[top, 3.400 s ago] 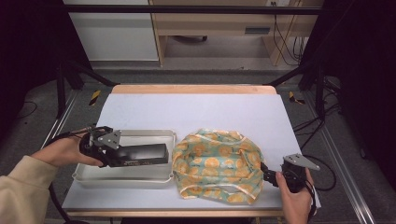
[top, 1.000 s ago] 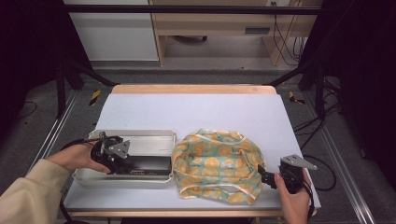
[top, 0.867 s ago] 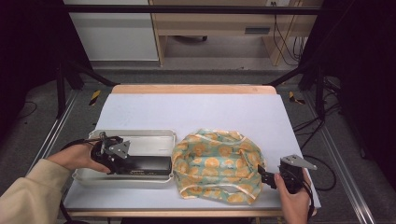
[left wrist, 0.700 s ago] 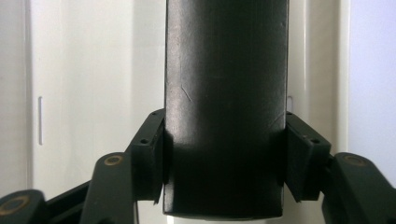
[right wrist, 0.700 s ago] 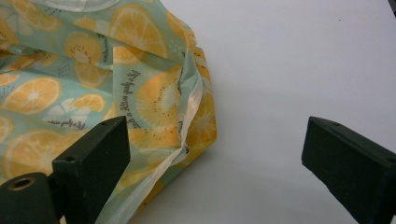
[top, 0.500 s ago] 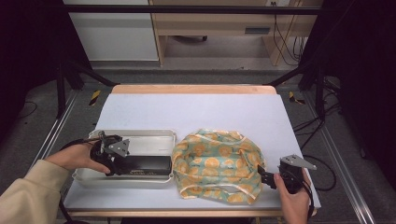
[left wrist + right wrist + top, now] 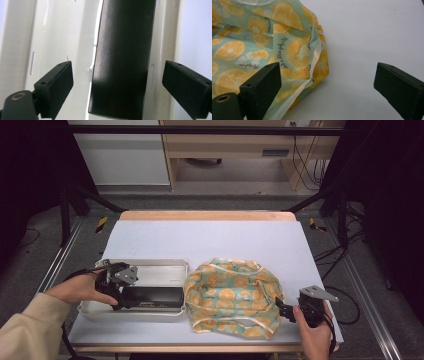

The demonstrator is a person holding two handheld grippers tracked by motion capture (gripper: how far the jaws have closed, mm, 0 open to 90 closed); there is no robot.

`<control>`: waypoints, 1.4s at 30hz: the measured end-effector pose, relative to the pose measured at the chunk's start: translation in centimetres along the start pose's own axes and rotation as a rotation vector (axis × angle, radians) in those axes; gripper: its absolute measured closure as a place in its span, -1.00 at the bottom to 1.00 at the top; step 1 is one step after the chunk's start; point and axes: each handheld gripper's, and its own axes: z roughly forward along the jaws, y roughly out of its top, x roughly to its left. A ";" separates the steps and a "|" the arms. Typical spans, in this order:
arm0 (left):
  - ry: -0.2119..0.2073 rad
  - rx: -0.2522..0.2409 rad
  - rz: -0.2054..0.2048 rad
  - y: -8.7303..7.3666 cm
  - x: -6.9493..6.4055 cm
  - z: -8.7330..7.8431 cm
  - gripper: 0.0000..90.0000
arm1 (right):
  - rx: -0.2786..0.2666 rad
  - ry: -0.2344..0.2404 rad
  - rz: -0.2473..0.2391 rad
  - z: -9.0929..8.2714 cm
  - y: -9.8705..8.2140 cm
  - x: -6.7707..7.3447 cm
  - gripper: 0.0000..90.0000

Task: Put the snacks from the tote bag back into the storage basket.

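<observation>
One black box (image 7: 150, 296) is seen lying in one white tray (image 7: 165, 268) at the near left of the table (image 7: 210, 235). Left gripper (image 7: 117, 287) fingers have just been opening and are released, box between them, untouched. One citrus-print bag (image 7: 232, 296) is seen right of the tray. Right gripper (image 7: 285, 309) fingers are spread at the bag's near-right edge, nothing grasped.
</observation>
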 end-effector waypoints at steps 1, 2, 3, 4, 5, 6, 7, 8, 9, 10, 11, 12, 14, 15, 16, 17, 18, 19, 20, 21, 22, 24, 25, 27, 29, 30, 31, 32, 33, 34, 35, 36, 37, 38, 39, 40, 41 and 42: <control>0.001 -0.005 -0.001 0.1 0.0 -0.1 -0.80 | -0.001 -0.001 0.000 0.0 0.0 0.0 -0.82; 0.005 -0.017 -0.012 0.2 -0.1 -0.4 -0.81 | 0.000 0.000 0.000 0.0 0.0 0.0 -0.82; 0.005 -0.025 -0.017 0.3 -0.1 -0.5 -0.82 | 0.000 0.000 0.000 0.0 0.0 0.0 -0.82; 0.006 -0.035 -0.024 0.4 -0.2 -0.6 -0.82 | 0.000 0.000 0.000 0.0 0.0 0.0 -0.82; 0.008 -0.044 -0.030 0.6 -0.2 -0.8 -0.82 | -0.001 -0.001 -0.001 0.0 0.0 0.0 -0.82; 0.010 -0.048 -0.031 0.7 -0.3 -0.9 -0.82 | 0.000 -0.001 0.000 0.0 0.0 0.0 -0.82; 0.016 -0.058 -0.037 0.9 -0.4 -1.1 -0.82 | 0.000 -0.001 0.000 0.0 0.0 0.0 -0.82; 0.015 -0.064 -0.038 1.0 -0.4 -1.2 -0.82 | 0.001 0.001 0.002 0.0 0.0 0.0 -0.82; 0.023 -0.071 -0.041 1.1 -0.5 -1.3 -0.82 | 0.001 -0.001 0.000 0.0 0.0 0.0 -0.82; 0.029 -0.074 -0.045 1.3 -0.5 -1.5 -0.82 | 0.001 0.000 0.001 0.0 0.0 0.0 -0.82; 0.036 -0.082 -0.054 1.5 -0.6 -1.6 -0.82 | 0.000 -0.001 0.000 0.0 0.0 0.0 -0.82; 0.038 -0.088 -0.053 1.6 -0.7 -1.6 -0.82 | 0.000 -0.001 0.000 0.0 0.0 0.0 -0.82; 0.048 -0.098 -0.052 1.9 -0.8 -1.8 -0.82 | 0.003 0.004 0.005 0.0 0.0 0.0 -0.82; 0.056 -0.107 -0.058 2.1 -0.9 -1.9 -0.82 | 0.002 0.004 0.005 0.0 0.0 0.0 -0.82; 0.060 -0.112 -0.062 2.2 -0.9 -2.1 -0.82 | 0.000 -0.001 0.000 0.0 0.0 0.0 -0.82; 0.065 -0.118 -0.067 2.3 -0.9 -2.2 -0.82 | 0.000 -0.001 0.000 0.0 0.0 0.0 -0.82; 0.069 -0.128 -0.076 2.4 -1.0 -2.3 -0.82 | 0.000 -0.001 -0.001 0.0 0.0 0.0 -0.82; 0.080 -0.123 -0.074 2.5 -0.9 -2.5 -0.82 | 0.000 0.000 0.001 0.0 0.0 0.0 -0.82; 0.088 -0.128 -0.081 2.6 -1.0 -2.5 -0.82 | 0.000 -0.001 -0.001 0.0 0.0 0.0 -0.82; 0.097 -0.136 -0.093 2.8 -1.1 -2.6 -0.81 | -0.001 -0.001 -0.001 0.0 0.0 0.0 -0.82; 0.095 -0.144 -0.100 2.9 -1.1 -2.6 -0.81 | 0.000 -0.002 -0.002 0.0 0.0 0.0 -0.82; 0.089 -0.160 -0.109 3.1 -1.3 -2.6 -0.82 | 0.000 -0.003 -0.002 0.0 0.0 0.0 -0.82; 0.090 -0.165 -0.111 3.2 -1.4 -2.6 -0.82 | -0.001 -0.006 -0.003 0.0 0.0 0.0 -0.82; 0.107 -0.194 -0.138 3.3 -1.4 -2.5 -0.82 | 0.001 -0.004 -0.006 0.0 0.0 0.0 -0.82; 0.118 -0.214 -0.165 3.4 -1.5 -2.4 -0.82 | 0.001 -0.004 -0.013 0.0 0.0 0.0 -0.82; 0.125 -0.224 -0.177 3.5 -1.5 -2.4 -0.82 | 0.001 -0.006 -0.014 0.0 0.0 0.0 -0.82; 0.126 -0.238 -0.191 3.6 -1.5 -2.4 -0.82 | -0.001 -0.007 -0.013 0.0 0.0 0.0 -0.82; 0.130 -0.257 -0.212 3.6 -1.5 -2.4 -0.82 | -0.002 -0.007 -0.012 0.0 0.0 0.0 -0.82; 0.136 -0.271 -0.231 3.7 -1.5 -2.3 -0.82 | -0.002 -0.007 -0.011 0.0 0.0 0.0 -0.82; 0.143 -0.284 -0.244 3.8 -1.6 -2.2 -0.82 | 0.000 -0.008 -0.008 0.0 0.0 0.0 -0.82; 0.153 -0.282 -0.253 3.9 -1.6 -2.1 -0.82 | 0.000 -0.010 -0.009 0.0 0.0 0.0 -0.82; 0.163 -0.292 -0.265 3.9 -1.6 -2.0 -0.82 | 0.000 -0.013 -0.009 0.0 0.0 -0.1 -0.82; 0.171 -0.310 -0.285 4.0 -1.6 -1.8 -0.82 | 0.002 -0.012 -0.008 0.0 0.0 -0.1 -0.82; 0.180 -0.322 -0.305 4.0 -1.5 -1.7 -0.82 | 0.002 -0.013 -0.008 0.0 0.0 -0.1 -0.82; 0.191 -0.323 -0.322 4.1 -1.5 -1.6 -0.81 | 0.001 -0.013 -0.009 0.0 0.0 -0.1 -0.82; 0.207 -0.311 -0.335 4.1 -1.4 -1.5 -0.80 | 0.001 -0.014 -0.009 0.0 0.0 -0.1 -0.82; 0.225 -0.298 -0.351 4.2 -1.2 -1.4 -0.79 | 0.002 -0.014 -0.010 0.0 0.0 -0.1 -0.82; 0.230 -0.295 -0.355 4.1 -1.1 -1.3 -0.79 | 0.004 -0.014 -0.011 0.0 0.0 -0.1 -0.82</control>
